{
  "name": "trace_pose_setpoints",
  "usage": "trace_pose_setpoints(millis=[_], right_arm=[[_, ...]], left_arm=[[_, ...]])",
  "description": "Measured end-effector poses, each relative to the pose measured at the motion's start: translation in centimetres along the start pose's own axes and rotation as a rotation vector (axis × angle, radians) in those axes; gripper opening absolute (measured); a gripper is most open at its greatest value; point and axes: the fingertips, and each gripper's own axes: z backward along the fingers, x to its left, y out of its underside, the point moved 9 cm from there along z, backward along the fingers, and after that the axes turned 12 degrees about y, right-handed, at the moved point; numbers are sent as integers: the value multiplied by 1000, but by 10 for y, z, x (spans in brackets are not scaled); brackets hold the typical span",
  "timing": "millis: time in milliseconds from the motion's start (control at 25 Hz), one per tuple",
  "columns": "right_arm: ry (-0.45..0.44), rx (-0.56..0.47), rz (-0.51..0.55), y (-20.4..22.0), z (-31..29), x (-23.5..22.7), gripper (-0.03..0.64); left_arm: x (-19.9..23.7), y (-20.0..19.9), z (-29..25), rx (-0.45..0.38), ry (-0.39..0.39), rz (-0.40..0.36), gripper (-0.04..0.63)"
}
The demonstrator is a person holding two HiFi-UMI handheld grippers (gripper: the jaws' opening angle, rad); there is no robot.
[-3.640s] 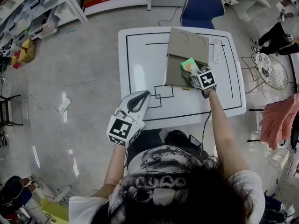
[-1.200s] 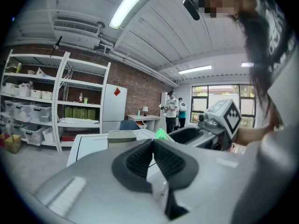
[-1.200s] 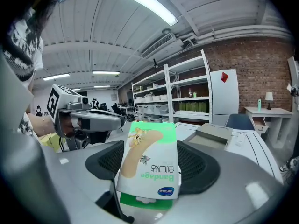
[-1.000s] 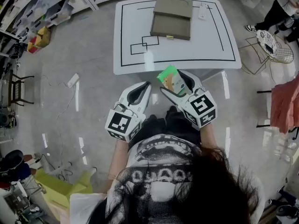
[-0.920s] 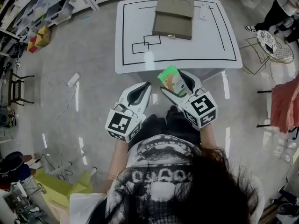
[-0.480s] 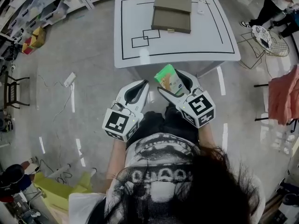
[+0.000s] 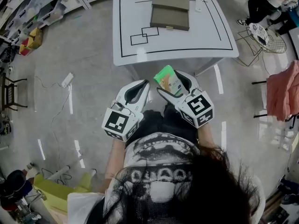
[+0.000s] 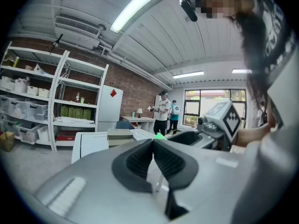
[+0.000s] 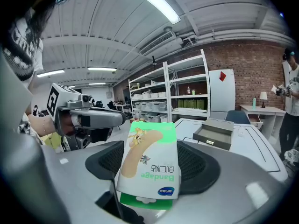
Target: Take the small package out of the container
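A white table (image 7: 187,36) marked with black lines stands on the glossy grey floor (image 7: 79,50), with a white power strip (image 7: 67,80) lying off to its left. Metal shelving (image 7: 42,3) holds bins at the upper left, a pink cloth (image 7: 285,94) hangs at the right near a round wire rack (image 7: 262,33), and a white fridge (image 9: 223,94) stands by a brick wall (image 9: 261,73)

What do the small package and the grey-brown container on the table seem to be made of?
The small package looks like thin printed card, slightly glossy: flat faces, crisp edges, colour print. The container looks like matte khaki board, perhaps cloth-covered, with a small brassy fitting in front; the exact material is uncertain.
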Motion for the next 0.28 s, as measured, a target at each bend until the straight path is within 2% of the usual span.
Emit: trace_pose_setpoints(millis=[280], right_arm=[[17,6,-21,7,4,4,358]], left_arm=[[-4,0,4,1,10,-13,0]])
